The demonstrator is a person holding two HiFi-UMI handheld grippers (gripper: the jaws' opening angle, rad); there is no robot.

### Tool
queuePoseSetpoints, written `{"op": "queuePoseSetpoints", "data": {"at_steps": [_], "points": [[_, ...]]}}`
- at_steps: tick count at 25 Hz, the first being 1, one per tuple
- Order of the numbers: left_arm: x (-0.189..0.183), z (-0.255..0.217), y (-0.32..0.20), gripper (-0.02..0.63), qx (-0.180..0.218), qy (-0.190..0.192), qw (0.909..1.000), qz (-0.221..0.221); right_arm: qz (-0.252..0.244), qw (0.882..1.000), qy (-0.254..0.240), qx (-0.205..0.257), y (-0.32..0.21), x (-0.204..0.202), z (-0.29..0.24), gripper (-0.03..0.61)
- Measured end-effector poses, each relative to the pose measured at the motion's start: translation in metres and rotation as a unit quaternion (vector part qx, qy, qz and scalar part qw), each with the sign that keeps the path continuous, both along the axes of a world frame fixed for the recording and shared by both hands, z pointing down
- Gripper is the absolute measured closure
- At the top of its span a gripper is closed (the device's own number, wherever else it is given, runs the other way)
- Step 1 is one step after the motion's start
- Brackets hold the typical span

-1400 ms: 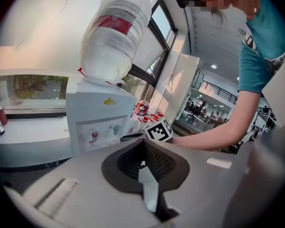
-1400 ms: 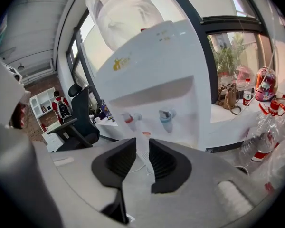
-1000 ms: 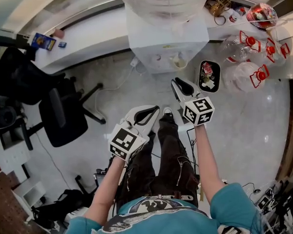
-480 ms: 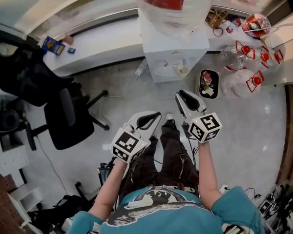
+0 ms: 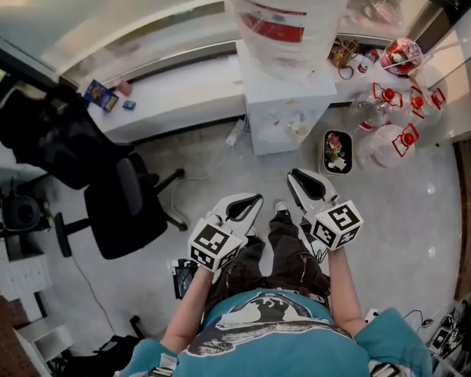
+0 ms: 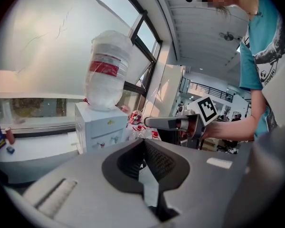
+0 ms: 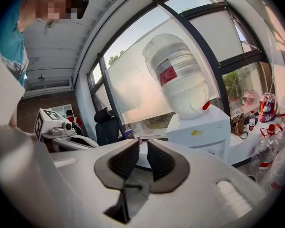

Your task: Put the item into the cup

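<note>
Cup (image 5: pixel 301 129) sits well apart from left gripper (image 5: pixel 257 199) and right gripper (image 5: pixel 295 173) fingers (image 5: pixel 309 183).

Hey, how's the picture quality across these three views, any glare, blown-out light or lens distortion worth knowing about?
Head view: even daylight, sharp, wide-angle bowing along the white ledge, a soft sheen on the floor. Left gripper view: heavy fisheye, black corners, frosted window blown out. Right gripper view: same fisheye, backlit water bottle, window frame bent into curves.
</note>
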State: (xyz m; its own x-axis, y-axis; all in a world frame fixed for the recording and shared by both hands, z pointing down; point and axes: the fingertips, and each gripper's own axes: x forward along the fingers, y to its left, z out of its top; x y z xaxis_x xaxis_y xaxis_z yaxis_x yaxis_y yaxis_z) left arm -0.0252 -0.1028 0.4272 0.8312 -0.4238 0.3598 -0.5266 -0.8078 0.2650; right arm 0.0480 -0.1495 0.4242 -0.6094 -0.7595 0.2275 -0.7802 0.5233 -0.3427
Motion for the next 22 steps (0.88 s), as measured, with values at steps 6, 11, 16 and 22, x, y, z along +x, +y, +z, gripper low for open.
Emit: {"op": "queuePoseSetpoints", "data": {"at_steps": [6,11,16,22], "points": [[-0.019,-0.014,0.014,0.607,0.016,0.011,0.9997,0.012,0.008,1.000,-0.001,0.019,0.023,-0.021,-0.022,0.532],[-0.033,-0.027,0.026,0.607,0.015,0.016,0.9993,0.031,0.026,0.999,0.001,0.028,0.039,-0.039,-0.033,0.532],[-0.041,-0.023,0.037,0.607,0.015,0.030,0.9981,0.052,0.033,0.999,0.006,0.032,0.056,-0.052,-0.038,0.532],[-0.037,-0.022,0.050,0.607,0.007,0.036,0.9972,0.065,0.036,0.999,0.013,0.030,0.074,-0.053,-0.040,0.532]]}}
